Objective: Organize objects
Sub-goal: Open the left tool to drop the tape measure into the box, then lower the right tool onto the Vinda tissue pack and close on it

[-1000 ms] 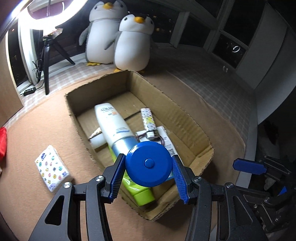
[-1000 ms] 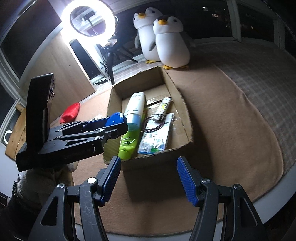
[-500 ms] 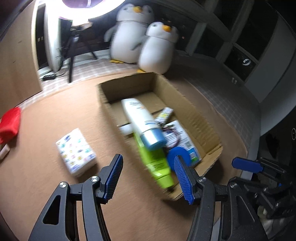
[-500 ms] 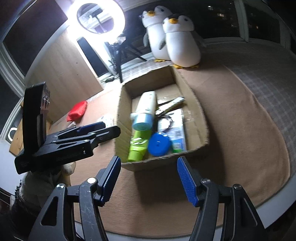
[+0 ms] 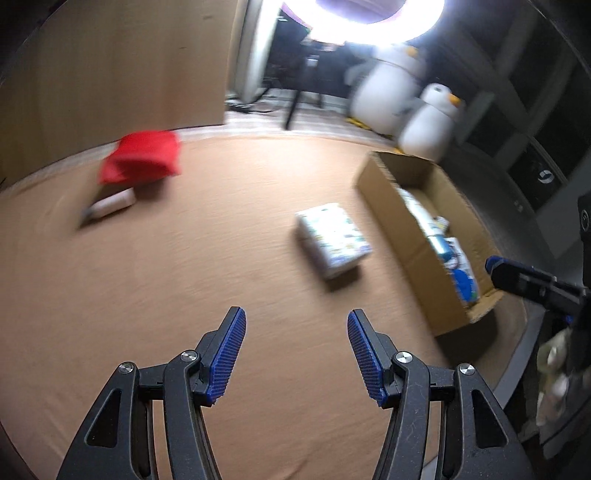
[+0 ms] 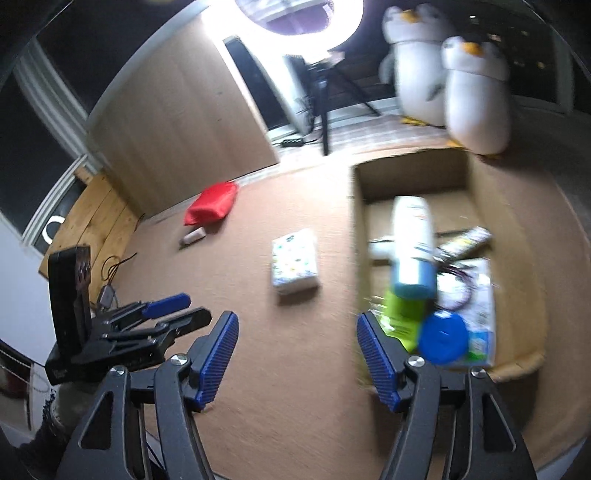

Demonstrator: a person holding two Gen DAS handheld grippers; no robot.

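Jaws: left gripper (image 5: 294, 330) spread, nothing between; right gripper (image 6: 296, 334) opening, also empty.

Surface: tan cloth-covered counter (image 5: 177, 280).

Stowed in cardboard box (image 6: 515, 236): white bottle with pale-blue cap (image 6: 412, 247), green tube (image 6: 402, 314), blue round lid (image 6: 443, 338), printed packet (image 6: 480, 295), patterned stick (image 6: 467, 238), coiled cord, partly hidden.

Outstanding on the counter: patterned tissue pack (image 5: 332, 240) just beside the box; red pouch (image 5: 142, 157) and small white tube (image 5: 110, 203), well apart from it.

Status, judged: over half done; three items remain.

Background: two penguin plush toys (image 6: 476, 92), ring light (image 5: 362, 18).
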